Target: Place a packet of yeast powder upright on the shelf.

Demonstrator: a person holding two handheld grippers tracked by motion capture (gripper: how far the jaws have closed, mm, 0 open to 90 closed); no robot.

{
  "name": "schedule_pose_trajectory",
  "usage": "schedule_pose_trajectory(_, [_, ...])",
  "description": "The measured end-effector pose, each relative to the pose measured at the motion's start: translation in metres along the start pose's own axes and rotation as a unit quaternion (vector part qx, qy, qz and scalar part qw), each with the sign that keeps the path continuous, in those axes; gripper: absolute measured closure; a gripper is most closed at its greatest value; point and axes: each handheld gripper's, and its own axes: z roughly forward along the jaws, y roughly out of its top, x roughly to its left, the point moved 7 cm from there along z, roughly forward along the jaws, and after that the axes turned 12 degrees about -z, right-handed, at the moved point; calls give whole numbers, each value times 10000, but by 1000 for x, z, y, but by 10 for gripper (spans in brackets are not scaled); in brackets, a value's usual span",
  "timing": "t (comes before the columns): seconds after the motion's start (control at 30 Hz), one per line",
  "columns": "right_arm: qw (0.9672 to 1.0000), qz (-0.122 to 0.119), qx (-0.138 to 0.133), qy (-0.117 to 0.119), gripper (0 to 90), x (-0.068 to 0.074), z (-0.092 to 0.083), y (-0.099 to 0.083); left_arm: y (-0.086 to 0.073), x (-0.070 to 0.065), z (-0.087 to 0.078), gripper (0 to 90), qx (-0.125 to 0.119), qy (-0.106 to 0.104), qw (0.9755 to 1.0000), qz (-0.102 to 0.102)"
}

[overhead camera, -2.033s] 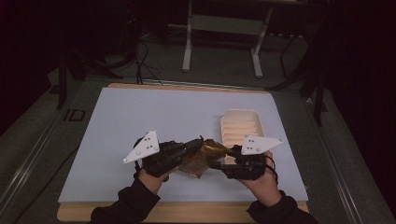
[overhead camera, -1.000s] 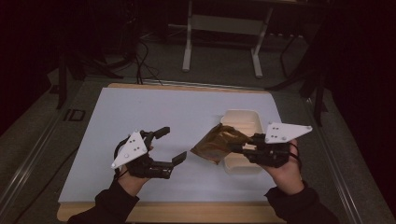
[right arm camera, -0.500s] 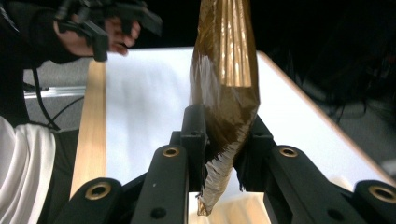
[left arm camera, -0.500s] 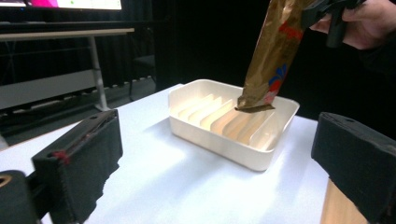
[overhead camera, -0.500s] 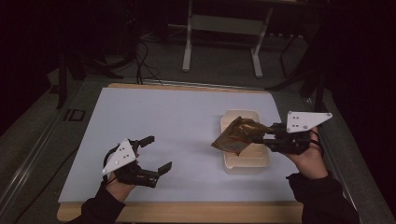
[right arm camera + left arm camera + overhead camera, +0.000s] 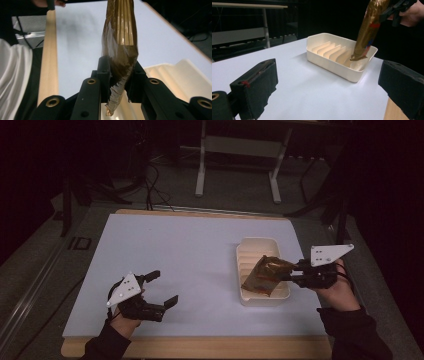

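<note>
Now, step: the right gripper (image 6: 292,274) holds a gold packet (image 6: 263,274) over the tray (image 6: 248,243); judged, it is about to be set inside.
Packet place: hanging above the tray's near end, lower corner just inside the rim in the left gripper view, not yet lying flat.
Right jaws: pinched on the packet's crimped edge (image 6: 117,82).
Left jaws: wide apart, nothing between them; left gripper (image 6: 156,288) low over the table (image 6: 175,245), well apart from the tray.
Doing it well: lower until the packet lies along the ribs, then let go; released while it dangles, it may tip over the rim.
Keep clear: hold the left gripper away.
Count: one packet, one tray, two grippers, one table.
</note>
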Motion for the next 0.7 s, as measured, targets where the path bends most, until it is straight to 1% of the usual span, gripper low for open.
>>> schedule_pose_trajectory(0.07, [9999,83,37,68,759,1,1,-5,-1,0,0,28,-4,20,10000,2])
schedule_pose_trajectory(0.2, [9995,74,262,135,759,3,5,-13,-2,2,0,28,-13,37,10000,-25])
schedule_pose_trajectory(0.5, [9986,121,422,304,758,6,19,-24,-5,4,1,28,-17,40,10000,-79])
schedule_pose_trajectory(0.57, [9984,160,412,359,757,8,22,-25,-6,4,2,28,-37,10,9999,-103])
schedule_pose_trajectory(0.63, [9980,180,466,380,751,10,26,-28,-7,4,2,28,-1,8,10000,-89])
schedule_pose_trajectory(0.7, [9975,286,510,400,744,11,30,-30,-7,3,2,27,-13,-2,10000,-97])
